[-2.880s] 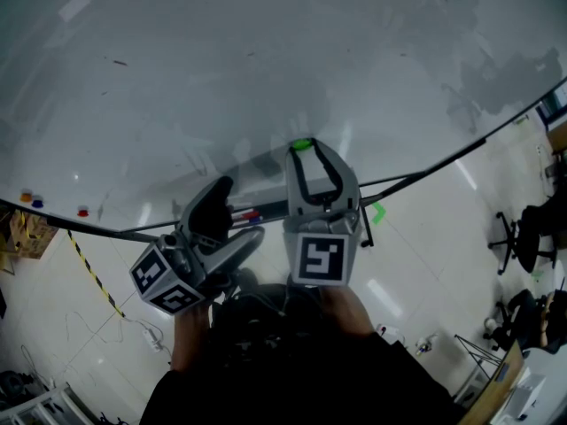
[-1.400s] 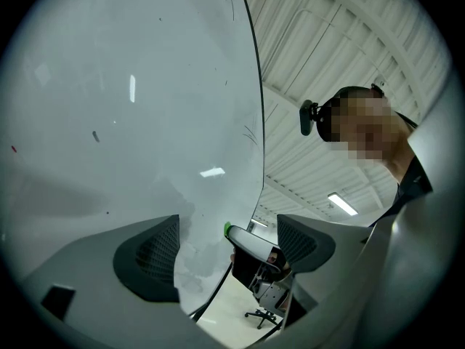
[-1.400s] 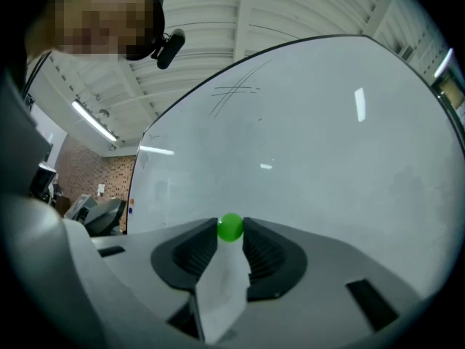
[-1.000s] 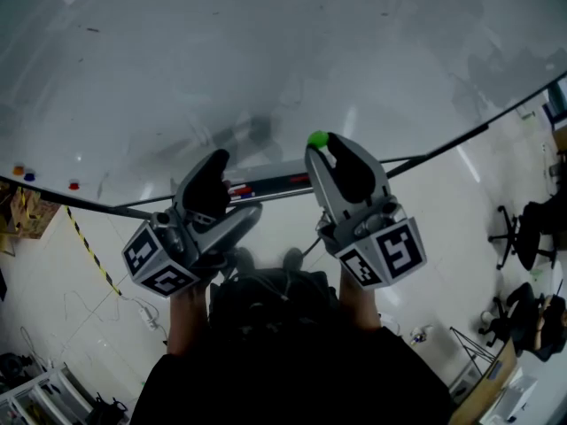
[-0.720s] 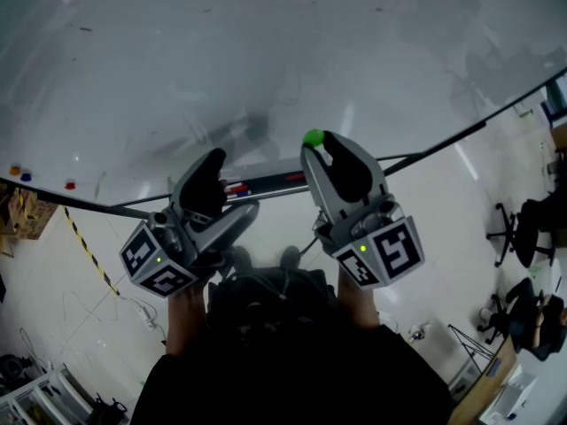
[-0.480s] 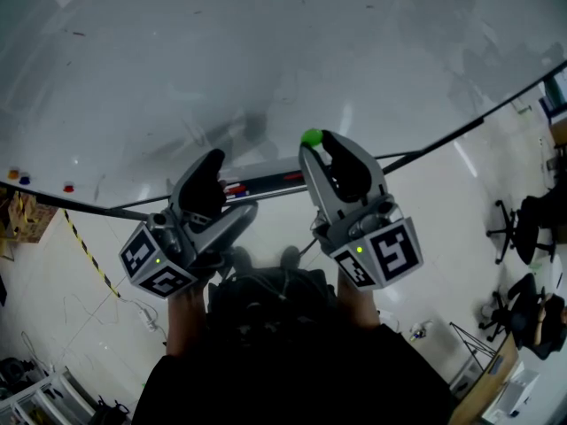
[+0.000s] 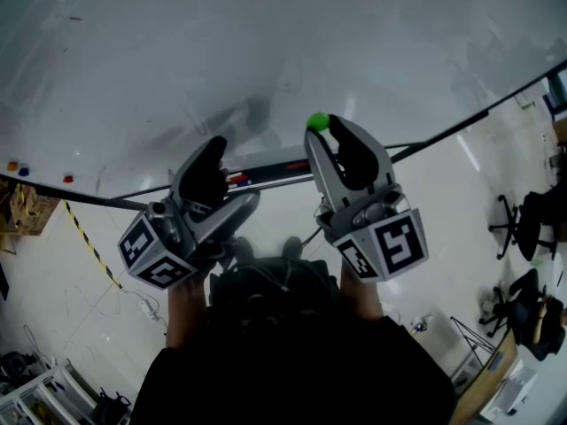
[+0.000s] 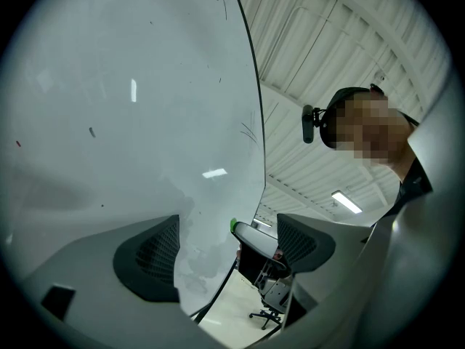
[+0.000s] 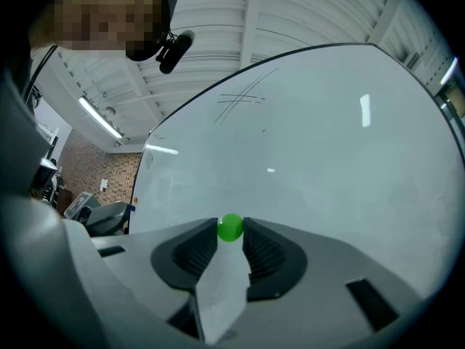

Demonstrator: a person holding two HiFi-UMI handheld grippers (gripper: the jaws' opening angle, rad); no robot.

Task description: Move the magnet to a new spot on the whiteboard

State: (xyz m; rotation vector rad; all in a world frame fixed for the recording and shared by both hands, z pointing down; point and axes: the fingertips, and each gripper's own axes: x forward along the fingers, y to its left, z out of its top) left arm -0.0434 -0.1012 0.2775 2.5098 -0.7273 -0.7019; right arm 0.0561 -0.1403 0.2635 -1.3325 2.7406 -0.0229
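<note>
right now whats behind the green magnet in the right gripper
Bare whiteboard lies behind the green magnet held in the right gripper. Whether the magnet touches it is covered by the magnet itself.

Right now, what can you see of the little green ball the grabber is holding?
The green magnet is small, round and bright green, with a smooth surface that looks like plastic. It sits at the very tips of the right gripper, pinched between the two dark ribbed jaws, with its top poking out beyond them. It is held up in front of the whiteboard. Whether it touches the board can't be told from these views.
</note>
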